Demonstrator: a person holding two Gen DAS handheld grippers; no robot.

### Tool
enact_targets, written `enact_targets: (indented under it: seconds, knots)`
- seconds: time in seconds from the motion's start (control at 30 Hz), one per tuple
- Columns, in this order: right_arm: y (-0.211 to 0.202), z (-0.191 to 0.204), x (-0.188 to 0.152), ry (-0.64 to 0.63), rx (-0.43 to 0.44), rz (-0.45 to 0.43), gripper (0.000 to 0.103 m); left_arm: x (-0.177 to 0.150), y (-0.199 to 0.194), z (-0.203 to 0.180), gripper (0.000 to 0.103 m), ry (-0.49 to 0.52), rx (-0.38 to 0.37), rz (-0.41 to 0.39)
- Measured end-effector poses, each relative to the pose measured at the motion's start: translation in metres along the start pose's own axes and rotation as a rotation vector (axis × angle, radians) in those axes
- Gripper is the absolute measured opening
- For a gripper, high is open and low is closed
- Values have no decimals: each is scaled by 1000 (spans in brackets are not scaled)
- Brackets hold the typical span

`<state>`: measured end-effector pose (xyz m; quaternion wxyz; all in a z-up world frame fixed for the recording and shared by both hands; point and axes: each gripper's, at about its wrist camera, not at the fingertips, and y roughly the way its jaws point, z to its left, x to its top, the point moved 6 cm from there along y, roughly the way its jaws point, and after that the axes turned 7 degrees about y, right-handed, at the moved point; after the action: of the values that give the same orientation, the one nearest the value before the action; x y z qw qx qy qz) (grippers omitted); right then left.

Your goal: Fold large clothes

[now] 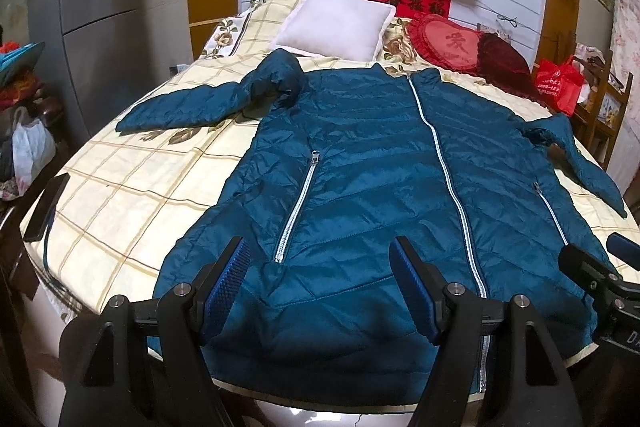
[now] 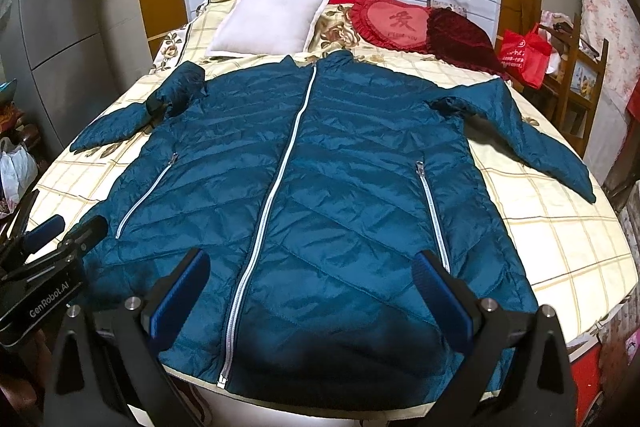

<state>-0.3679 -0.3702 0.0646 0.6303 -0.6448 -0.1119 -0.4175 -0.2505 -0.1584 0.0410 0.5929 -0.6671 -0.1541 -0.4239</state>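
A teal quilted jacket [image 1: 360,167] with white zippers lies flat and face up on the bed, zipped, hem toward me, sleeves spread to both sides; it also shows in the right wrist view [image 2: 320,167]. My left gripper [image 1: 320,255] is open and empty, hovering above the jacket's hem left of the centre zipper. My right gripper [image 2: 312,267] is open and empty above the hem, just right of the centre zipper. Each gripper shows at the edge of the other's view: the right one [image 1: 600,259] and the left one [image 2: 60,231].
The bed [image 1: 120,195] has a yellow checked sheet. A white pillow [image 1: 336,23], a red heart cushion [image 1: 448,43] and a dark red cushion [image 1: 504,63] lie at its head. A grey fridge [image 1: 92,7] stands left; a red bag [image 1: 558,83] and wooden shelf stand right.
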Motion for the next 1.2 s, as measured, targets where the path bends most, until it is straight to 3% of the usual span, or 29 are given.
enact_targets:
  seconds: [1.2]
  knots:
    - [24, 11, 11, -22, 15, 15, 102, 4, 17, -6, 64, 16, 14, 20]
